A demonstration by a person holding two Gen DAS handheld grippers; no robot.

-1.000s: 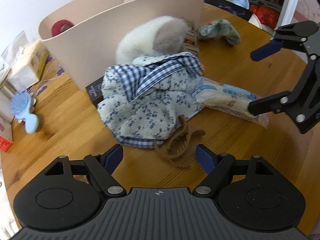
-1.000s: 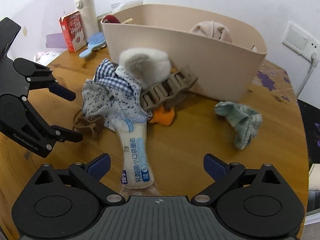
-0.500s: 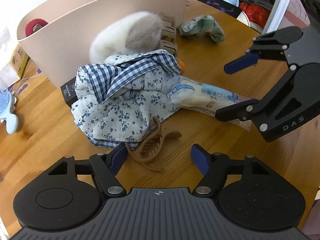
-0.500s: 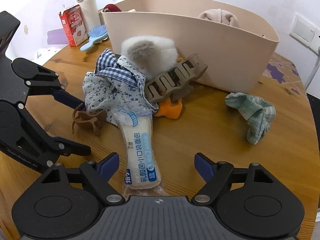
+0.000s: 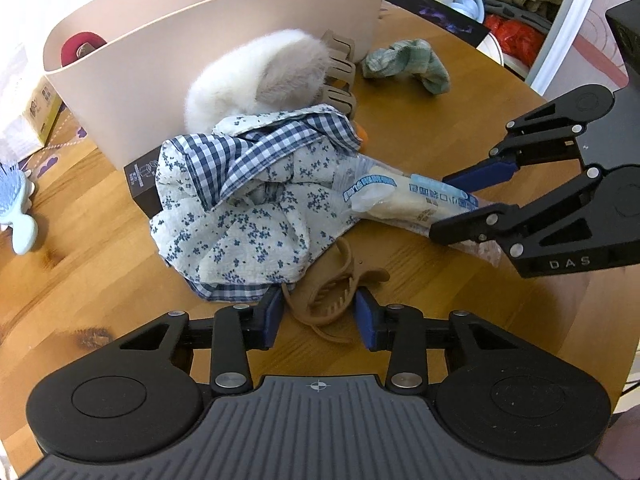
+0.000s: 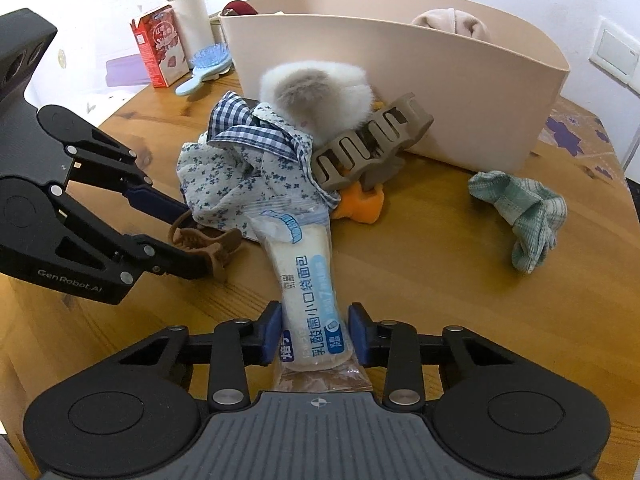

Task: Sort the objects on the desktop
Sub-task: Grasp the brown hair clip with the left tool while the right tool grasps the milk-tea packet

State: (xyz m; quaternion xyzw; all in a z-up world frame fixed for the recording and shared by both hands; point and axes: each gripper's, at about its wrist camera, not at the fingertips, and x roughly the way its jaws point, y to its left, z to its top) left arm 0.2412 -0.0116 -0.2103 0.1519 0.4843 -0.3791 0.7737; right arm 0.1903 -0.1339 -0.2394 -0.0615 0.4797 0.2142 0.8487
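Observation:
A brown hair claw [image 5: 328, 300] lies on the wooden table beside a blue floral and checked cloth [image 5: 248, 208]. My left gripper [image 5: 319, 310] is closing on the claw, with a pad touching each side; the right wrist view shows the same grip [image 6: 188, 238] on the claw [image 6: 208, 242]. A long packet of bread [image 6: 308, 280] sticks out from under the cloth [image 6: 240, 176]. My right gripper [image 6: 314, 328] is closing on its near end, pads against both sides. In the left wrist view that gripper [image 5: 440, 208] straddles the packet [image 5: 400, 200].
A beige bin [image 6: 460, 92] stands behind the pile and holds a few items. A fluffy white piece [image 6: 316, 92], a large taupe claw [image 6: 368, 144] and an orange thing [image 6: 360, 204] lie against it. A green cloth [image 6: 520, 208] is to the right; a blue hairbrush [image 6: 204, 64], red carton [image 6: 158, 52] and flask [image 6: 188, 12] are to the left.
Both grippers went from wide open to closed in: the left around the brown hair claw, the right around the end of the bread packet. Both sit slightly closer to the pile.

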